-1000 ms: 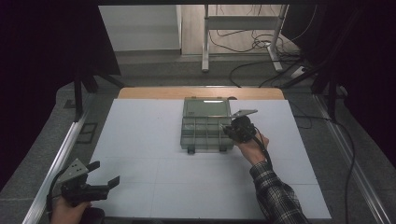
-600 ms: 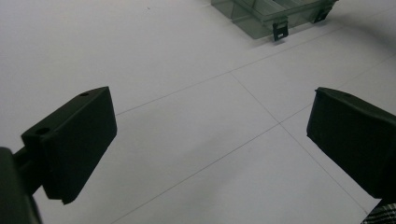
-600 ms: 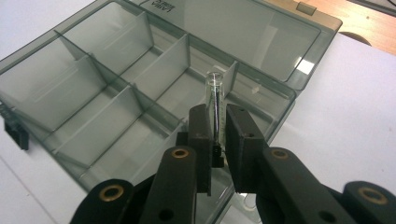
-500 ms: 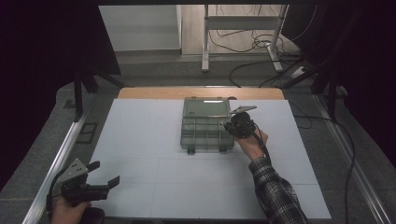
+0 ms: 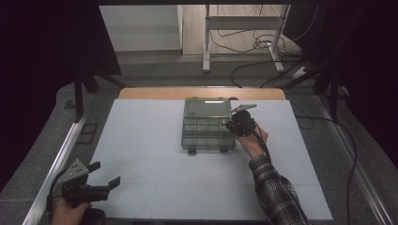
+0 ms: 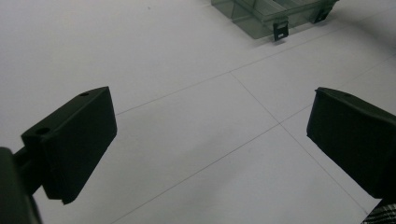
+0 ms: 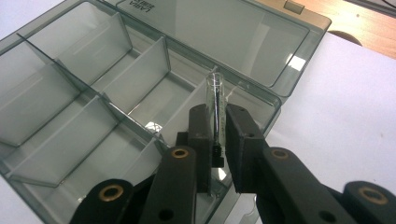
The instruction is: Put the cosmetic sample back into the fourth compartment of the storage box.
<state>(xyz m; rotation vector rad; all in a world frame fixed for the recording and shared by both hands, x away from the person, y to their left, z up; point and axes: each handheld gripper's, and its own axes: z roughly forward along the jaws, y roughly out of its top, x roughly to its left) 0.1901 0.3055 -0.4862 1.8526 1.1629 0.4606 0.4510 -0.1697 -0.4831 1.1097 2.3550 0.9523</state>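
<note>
Right gripper view: right tool (image 7: 218, 140) clamped on a clear tube (image 7: 216, 100), upright between the jaws, over the near right corner of an open, smoky divided box (image 7: 93, 93); the high view shows the tool (image 5: 239, 123) at the box's (image 5: 206, 126) right edge, tube too small to make out. Left tool (image 5: 101, 180) at the white surface's (image 5: 141, 136) near left corner, jaws wide apart, empty; its own view shows the box's latches (image 6: 279, 30) far off.

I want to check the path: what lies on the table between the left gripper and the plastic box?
Nothing: in the left gripper view, bare white table stretches from the open left gripper to the plastic box.
</note>
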